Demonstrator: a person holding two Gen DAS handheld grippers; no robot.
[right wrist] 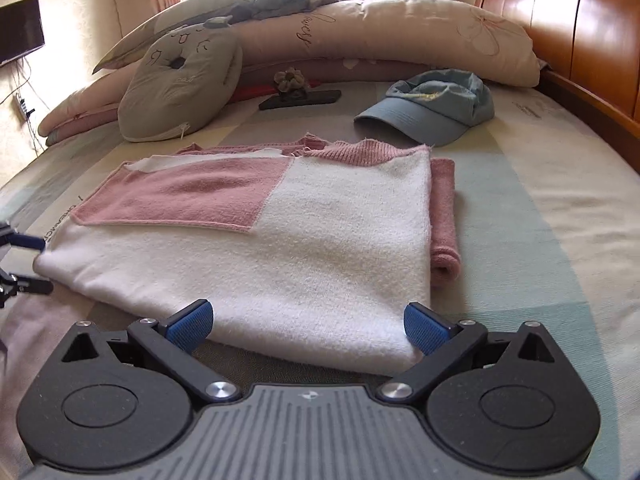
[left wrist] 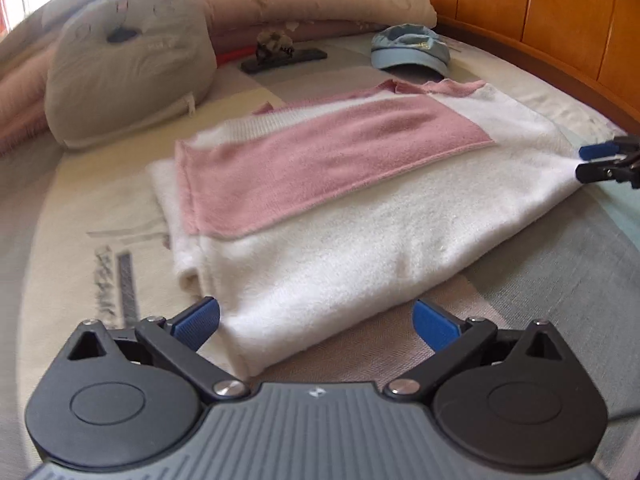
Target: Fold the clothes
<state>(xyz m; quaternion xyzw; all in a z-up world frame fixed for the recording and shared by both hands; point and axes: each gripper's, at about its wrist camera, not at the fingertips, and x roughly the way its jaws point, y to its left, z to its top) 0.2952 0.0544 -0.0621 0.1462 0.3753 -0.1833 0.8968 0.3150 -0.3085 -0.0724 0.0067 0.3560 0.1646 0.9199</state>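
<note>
Two grippers are sitting at the near hem of the sweater point(right wrist: 280, 248), both with jaws spread wide and gripping nothing. The left gripper point(left wrist: 316, 320) is straddling the sweater's near-left corner; the right gripper point(right wrist: 308, 322) is straddling the near-right corner, its right pad just beside the edge. The sweater is lying flat on the bed point(right wrist: 540, 240) directly ahead of both, sides already folded in, pink panel on top, a pink sleeve point(right wrist: 444, 220) poking out ahead-right of the right gripper. A cap point(right wrist: 432, 108) and pillow point(right wrist: 180, 88) are lying well beyond it.

Likely next step: pinching both corners and carrying the hem forward over the collar. To do it well:
- Be pushing each lower finger under all layers before closing, or only the top layer is coming up.
- Be closing both at matching depth.
- Be lifting level and together so the fold line is staying straight.
- Be watching that sleeve; it is likely slipping out.
</note>
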